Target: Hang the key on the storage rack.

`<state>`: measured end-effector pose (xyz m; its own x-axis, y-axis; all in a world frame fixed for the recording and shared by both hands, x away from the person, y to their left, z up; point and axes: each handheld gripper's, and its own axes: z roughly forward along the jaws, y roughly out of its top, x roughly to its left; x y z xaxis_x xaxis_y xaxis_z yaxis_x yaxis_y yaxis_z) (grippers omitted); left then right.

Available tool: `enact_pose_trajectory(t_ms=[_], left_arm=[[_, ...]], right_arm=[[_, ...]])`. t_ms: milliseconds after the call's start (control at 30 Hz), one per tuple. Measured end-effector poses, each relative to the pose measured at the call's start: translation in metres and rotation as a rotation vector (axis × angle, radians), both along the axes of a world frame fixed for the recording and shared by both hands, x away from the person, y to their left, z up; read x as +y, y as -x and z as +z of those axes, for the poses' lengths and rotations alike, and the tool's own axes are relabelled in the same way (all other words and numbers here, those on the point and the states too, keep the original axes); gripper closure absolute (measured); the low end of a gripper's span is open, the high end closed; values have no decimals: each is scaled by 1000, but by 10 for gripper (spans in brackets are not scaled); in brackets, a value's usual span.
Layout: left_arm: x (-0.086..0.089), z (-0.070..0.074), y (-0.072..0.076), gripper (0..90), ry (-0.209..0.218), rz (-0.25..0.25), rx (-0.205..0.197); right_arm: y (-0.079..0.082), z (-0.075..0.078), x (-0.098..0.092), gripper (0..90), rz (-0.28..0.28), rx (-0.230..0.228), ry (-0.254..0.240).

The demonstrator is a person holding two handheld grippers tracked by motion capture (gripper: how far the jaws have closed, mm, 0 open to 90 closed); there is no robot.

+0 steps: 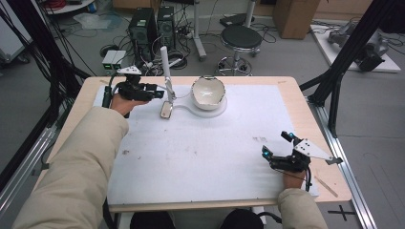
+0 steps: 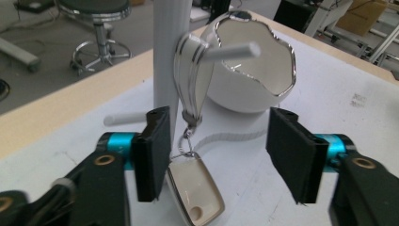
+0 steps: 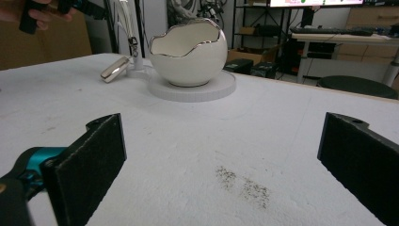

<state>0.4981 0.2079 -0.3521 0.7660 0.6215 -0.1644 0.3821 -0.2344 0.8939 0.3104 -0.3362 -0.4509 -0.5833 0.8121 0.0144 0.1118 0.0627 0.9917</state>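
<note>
Left tool [image 2: 216, 155] wide open around the key fob [image 2: 195, 190] dangling from the stand peg [image 2: 233, 51]. Fob looks light, glossy, likely slippery, swings freely; grip its flat faces. Right tool [image 3: 221, 165] wide, idle.

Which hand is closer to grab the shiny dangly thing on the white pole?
Left. The left gripper has its open jaws right around the hanging pendant on the pole. The right gripper sits far across the table.

One camera looks down from above me. My left one sits close to the bowl [image 2: 254, 70]. My right one sees it from afar.
</note>
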Motion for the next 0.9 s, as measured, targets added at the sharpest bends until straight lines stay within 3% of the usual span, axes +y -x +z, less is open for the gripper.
enact_pose_trajectory(t_ms=[200, 267, 367, 467, 667, 900], left_arm=[[1, 5, 5, 165, 20, 28, 11], [2, 8, 10, 18, 8, 51, -4], [4, 11, 16, 17, 18, 33, -23], [9, 18, 33, 17, -18, -8, -81], [17, 21, 54, 17, -4, -25, -130], [31, 15, 93, 17, 67, -23, -211]], right_arm=[[0, 0, 0, 6, 1, 2, 1], [0, 0, 0, 6, 1, 3, 3], [1, 0, 1, 6, 0, 7, 5], [-2, 0, 1, 6, -1, 13, 12], [-1, 0, 2, 6, 0, 10, 24], [1, 0, 2, 6, -6, 13, 16]])
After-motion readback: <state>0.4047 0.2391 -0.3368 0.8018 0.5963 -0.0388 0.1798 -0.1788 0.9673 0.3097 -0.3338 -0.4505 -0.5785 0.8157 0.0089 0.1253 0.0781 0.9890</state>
